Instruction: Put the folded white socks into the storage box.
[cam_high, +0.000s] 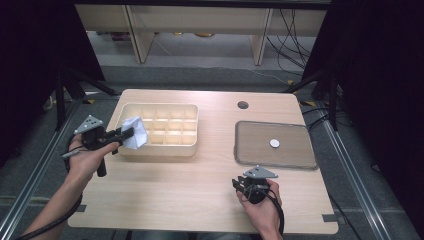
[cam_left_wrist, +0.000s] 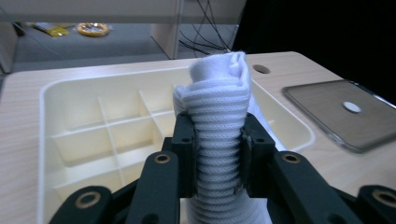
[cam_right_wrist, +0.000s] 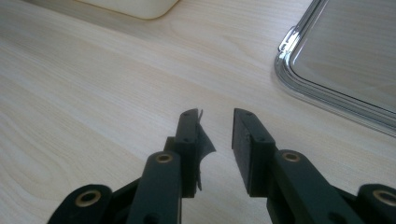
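A rolled white ribbed cloth (cam_left_wrist: 219, 98) stands between the jaws of my left gripper (cam_left_wrist: 218, 128), which is shut on it. In the high view this gripper (cam_high: 125, 133) holds the cloth (cam_high: 136, 132) over the left end of a cream divided box (cam_high: 192, 125). My right gripper (cam_high: 238, 185) hovers low over the bare table near the front right. Its jaws (cam_right_wrist: 217, 115) stand open with nothing between them, and the pad on the left jaw looks frayed.
A shallow metal tray (cam_high: 292, 150) lies at the right with a small white disc (cam_high: 274, 143) in it; its rim (cam_right_wrist: 299, 79) is just beyond my right gripper. A round cable hole (cam_high: 243, 105) sits at the table's back.
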